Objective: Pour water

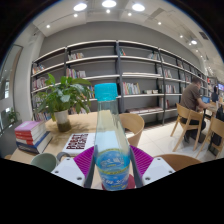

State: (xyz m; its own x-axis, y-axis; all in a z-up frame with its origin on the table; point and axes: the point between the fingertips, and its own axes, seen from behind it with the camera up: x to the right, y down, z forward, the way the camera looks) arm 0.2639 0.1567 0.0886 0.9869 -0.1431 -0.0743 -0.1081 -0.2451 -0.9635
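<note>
Bright, even light falls from the round ceiling lamps (108,5) overhead, which glare white. The room bends hard toward the sides, the bookshelves (120,75) curving like a bowl. The clear bottle (111,150) up close catches pale reflections and looks slightly soft. Shadows are faint on the worktop (85,122).

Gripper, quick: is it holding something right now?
Gripper: jaws closed on the water bottle, held upright between the pads.
</note>
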